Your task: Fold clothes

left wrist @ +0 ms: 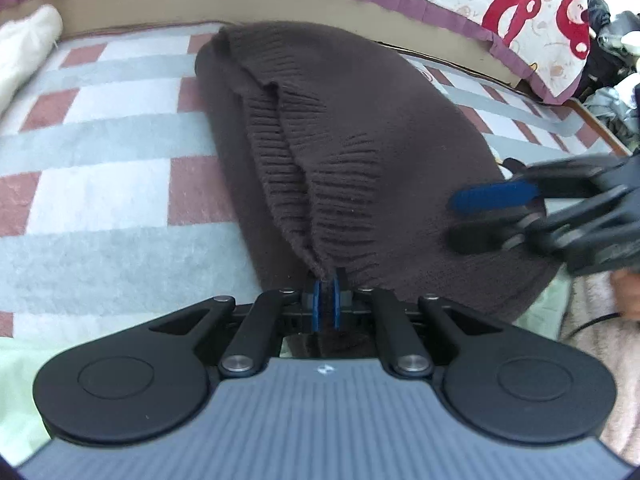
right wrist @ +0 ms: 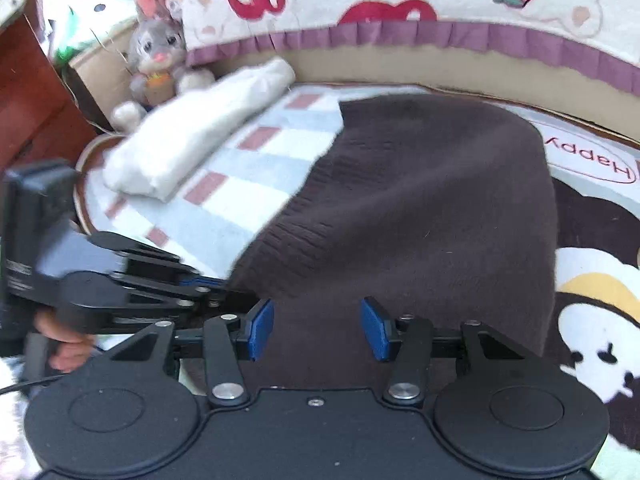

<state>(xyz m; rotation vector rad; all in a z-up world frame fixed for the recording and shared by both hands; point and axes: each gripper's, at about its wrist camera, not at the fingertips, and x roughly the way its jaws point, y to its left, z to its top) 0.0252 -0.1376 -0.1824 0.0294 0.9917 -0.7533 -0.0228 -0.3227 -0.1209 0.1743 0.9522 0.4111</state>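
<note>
A dark brown knitted sweater (left wrist: 352, 128) lies on the checked bed cover, its ribbed edge bunched into a ridge that runs toward me. My left gripper (left wrist: 326, 300) is shut on the near end of that ribbed edge. In the right wrist view the same sweater (right wrist: 432, 200) spreads flat ahead. My right gripper (right wrist: 318, 328) stands open just above the sweater's near edge, nothing between its blue pads. The left gripper (right wrist: 216, 284) shows at the left, clamped on the sweater's corner. In the left wrist view the right gripper (left wrist: 476, 216) hovers blurred over the sweater's right side.
A folded white garment (right wrist: 192, 136) lies at the far left of the checked blanket (left wrist: 100, 152). A grey plush rabbit (right wrist: 156, 64) sits behind it by a wooden cabinet (right wrist: 36, 100). A cartoon-print quilt with a purple frill (right wrist: 440, 36) runs along the back. A hand (right wrist: 64, 344) holds the left gripper.
</note>
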